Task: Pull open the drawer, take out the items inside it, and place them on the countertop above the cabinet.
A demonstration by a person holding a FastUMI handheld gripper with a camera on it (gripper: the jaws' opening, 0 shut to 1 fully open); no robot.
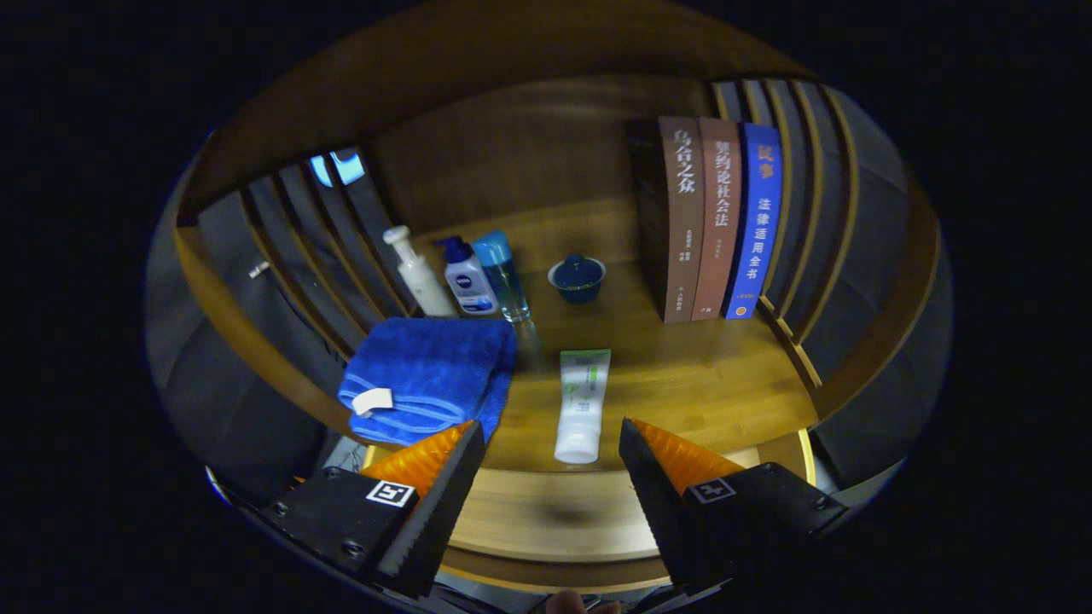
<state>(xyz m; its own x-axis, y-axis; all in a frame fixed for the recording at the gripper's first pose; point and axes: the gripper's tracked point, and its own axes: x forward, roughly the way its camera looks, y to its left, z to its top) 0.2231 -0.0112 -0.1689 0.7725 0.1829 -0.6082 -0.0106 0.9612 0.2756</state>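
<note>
My gripper (pixel 550 443) is open, with nothing between its fingers, hovering over the front edge of the wooden countertop (pixel 682 375). A white tube with a green end (pixel 581 405) lies flat on the countertop just ahead of the fingers, cap end toward me. A folded blue towel (pixel 431 375) rests on the countertop ahead of the left finger. The drawer is hidden below the fingers.
Behind the towel stand a white pump bottle (pixel 418 273), a white bottle with a blue cap (pixel 467 277) and a clear blue bottle (pixel 503 275). A dark blue lidded cup (pixel 577 278) sits mid-shelf. Three books (pixel 712 222) stand upright at the right. Slatted side walls (pixel 819 222) close in both sides.
</note>
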